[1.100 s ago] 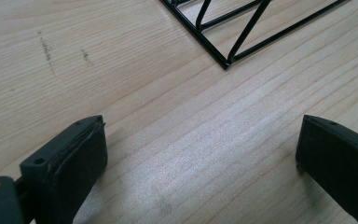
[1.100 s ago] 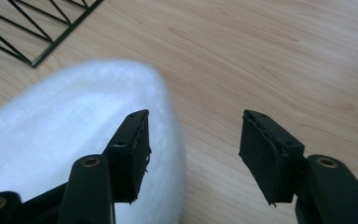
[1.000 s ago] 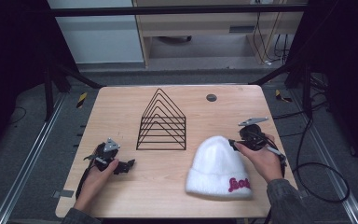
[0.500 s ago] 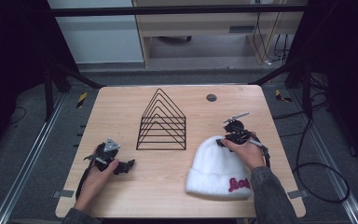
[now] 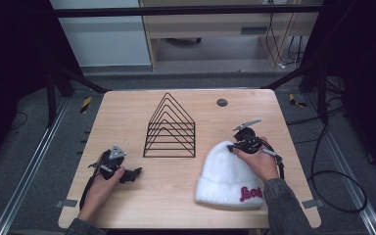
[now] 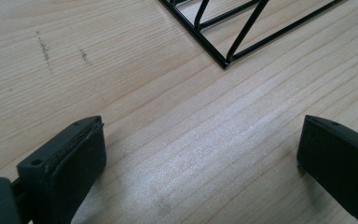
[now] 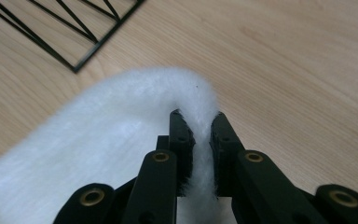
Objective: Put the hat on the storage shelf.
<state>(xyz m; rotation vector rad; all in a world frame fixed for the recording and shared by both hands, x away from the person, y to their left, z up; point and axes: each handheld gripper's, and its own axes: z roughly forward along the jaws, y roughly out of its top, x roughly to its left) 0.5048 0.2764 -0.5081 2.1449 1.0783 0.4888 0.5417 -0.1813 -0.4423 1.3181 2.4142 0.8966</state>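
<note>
Since a second ago, right gripper [image 5: 236, 145] has slid onto the fluffy white knitted beanie [image 5: 227, 172]; left gripper [image 5: 133, 172] rests, jaws spread. Its own view: bare wooden table [image 6: 177, 135] ahead. Right gripper view: jaws pinching the beanie's crown between them. Probably lifting next.

Lab: framed test table [image 5: 127, 205], trailing cables [image 5: 333, 176]

We see the left tongs [image 5: 133, 173] low, jaws spread wide; the right tongs [image 7: 200, 122] pinch something, seemingly not fully closed.
</note>
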